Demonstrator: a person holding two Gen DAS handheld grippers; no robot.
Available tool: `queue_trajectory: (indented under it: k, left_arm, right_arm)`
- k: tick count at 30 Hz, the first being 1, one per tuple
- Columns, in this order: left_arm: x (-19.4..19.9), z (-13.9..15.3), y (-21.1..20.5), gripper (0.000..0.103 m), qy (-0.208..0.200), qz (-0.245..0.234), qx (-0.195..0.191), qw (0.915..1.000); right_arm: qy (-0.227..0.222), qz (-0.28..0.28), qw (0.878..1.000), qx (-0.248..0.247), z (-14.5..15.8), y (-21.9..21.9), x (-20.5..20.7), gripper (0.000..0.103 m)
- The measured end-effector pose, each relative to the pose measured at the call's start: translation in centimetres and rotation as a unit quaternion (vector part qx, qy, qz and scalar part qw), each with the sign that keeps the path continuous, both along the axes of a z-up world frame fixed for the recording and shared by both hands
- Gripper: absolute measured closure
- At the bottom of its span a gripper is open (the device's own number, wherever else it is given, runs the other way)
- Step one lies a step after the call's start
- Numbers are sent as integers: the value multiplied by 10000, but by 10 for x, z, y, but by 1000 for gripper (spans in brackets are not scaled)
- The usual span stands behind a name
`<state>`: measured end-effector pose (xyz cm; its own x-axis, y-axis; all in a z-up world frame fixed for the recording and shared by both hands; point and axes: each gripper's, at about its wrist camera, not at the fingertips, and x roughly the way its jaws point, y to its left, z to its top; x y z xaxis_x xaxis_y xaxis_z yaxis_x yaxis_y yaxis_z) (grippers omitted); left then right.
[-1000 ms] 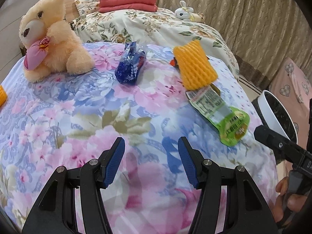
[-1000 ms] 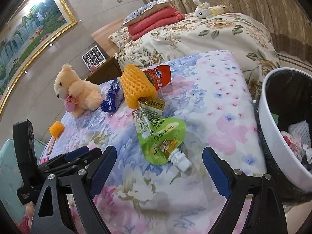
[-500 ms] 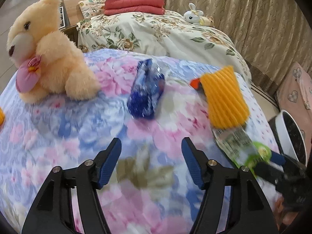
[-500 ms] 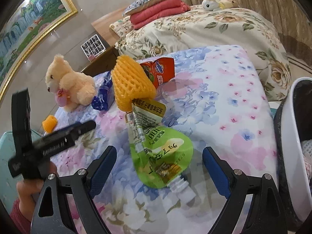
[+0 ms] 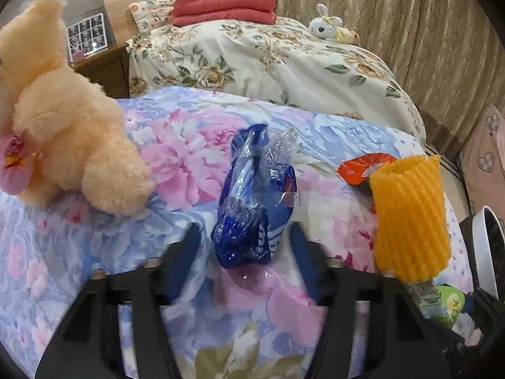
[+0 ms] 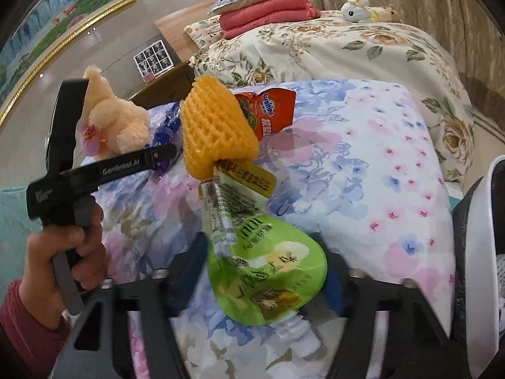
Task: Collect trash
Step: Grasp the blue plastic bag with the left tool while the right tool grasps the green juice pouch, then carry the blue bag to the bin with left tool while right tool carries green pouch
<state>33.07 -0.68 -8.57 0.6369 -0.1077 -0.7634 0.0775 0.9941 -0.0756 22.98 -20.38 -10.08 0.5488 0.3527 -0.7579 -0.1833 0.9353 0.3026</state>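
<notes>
Left gripper [image 5: 244,249] is being angled down, jaws just closing around blue wrapper [image 5: 255,202] on flowered bedspread [image 5: 176,158], pads not yet pressing | right gripper [image 6: 263,271] is being tilted down, jaws closing beside green pouch [image 6: 271,271], contact unclear | "Ovaltine" is being shown on red packet [image 6: 268,110].

You had 4 pieces of trash on the floral bedspread, and a crumpled blue plastic wrapper [image 5: 252,208] lay lengthwise near the plush bear. An orange foam fruit net [image 6: 214,132] rested tilted, overlapping a flat red snack packet [image 6: 271,113] behind it and the upper end of a green spouted drink pouch [image 6: 268,271]. That pouch lay flat, its white spout pointing toward you, near the white-rimmed trash bin [image 6: 479,252] at the bed's right edge.
</notes>
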Motion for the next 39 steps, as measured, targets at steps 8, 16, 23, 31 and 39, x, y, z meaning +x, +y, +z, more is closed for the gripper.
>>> queue_trajectory:
  k: [8, 16, 23, 31, 39]
  left_arm:
    - [-23, 7, -6, 86, -93, -262, 62, 9996]
    - [-85, 16, 1, 87, -113, -342, -149, 9992]
    - [-132, 20, -11, 87, -74, -534, -340, 9980]
    - [-159, 24, -38, 87, -71, -832, -302, 9960]
    - [-175, 34, -61, 87, -164, -1088, -271, 9936]
  right_arm:
    - [134, -32, 9992, 385, 1, -8, -14, 62]
    - [124, -67, 9978, 655, 9, -16, -40, 62]
    - [81, -306, 9959, 851, 14, -32, -60, 62]
    - [-102, -553, 9942, 920, 27, -55, -84, 62]
    - [-254, -773, 9920, 961, 37, -75, -100, 62]
